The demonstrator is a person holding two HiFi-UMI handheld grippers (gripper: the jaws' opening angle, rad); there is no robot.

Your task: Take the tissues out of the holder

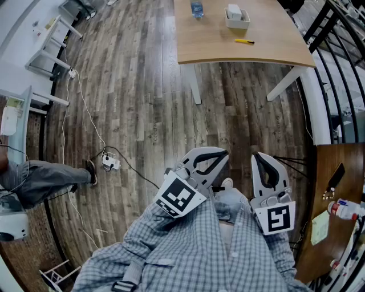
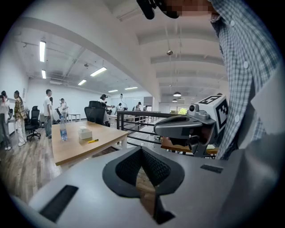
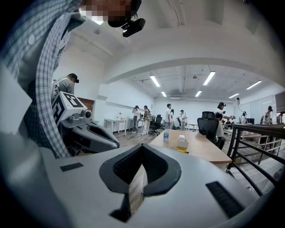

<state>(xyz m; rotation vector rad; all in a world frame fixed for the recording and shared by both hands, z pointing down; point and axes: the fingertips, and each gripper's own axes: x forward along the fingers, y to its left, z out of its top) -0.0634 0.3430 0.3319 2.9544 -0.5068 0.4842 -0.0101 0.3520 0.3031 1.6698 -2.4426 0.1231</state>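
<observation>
The white tissue holder [image 1: 237,17] with tissues stands on a light wooden table [image 1: 245,51] far ahead across the floor. It also shows small in the left gripper view [image 2: 84,132] and in the right gripper view [image 3: 181,143]. Both grippers hang close to my checked shirt, well short of the table. My left gripper [image 1: 222,153] [image 2: 141,151] is shut with nothing between its pads. My right gripper [image 1: 258,155] [image 3: 142,149] is shut and empty too. Each gripper shows side-on in the other's view.
A water bottle [image 1: 197,8] and a yellow pen [image 1: 244,41] lie on the table. A cable and power strip [image 1: 108,162] cross the wooden floor; a person's leg [image 1: 45,177] is at left. A black railing [image 1: 336,45] and a dark desk [image 1: 328,228] stand at right.
</observation>
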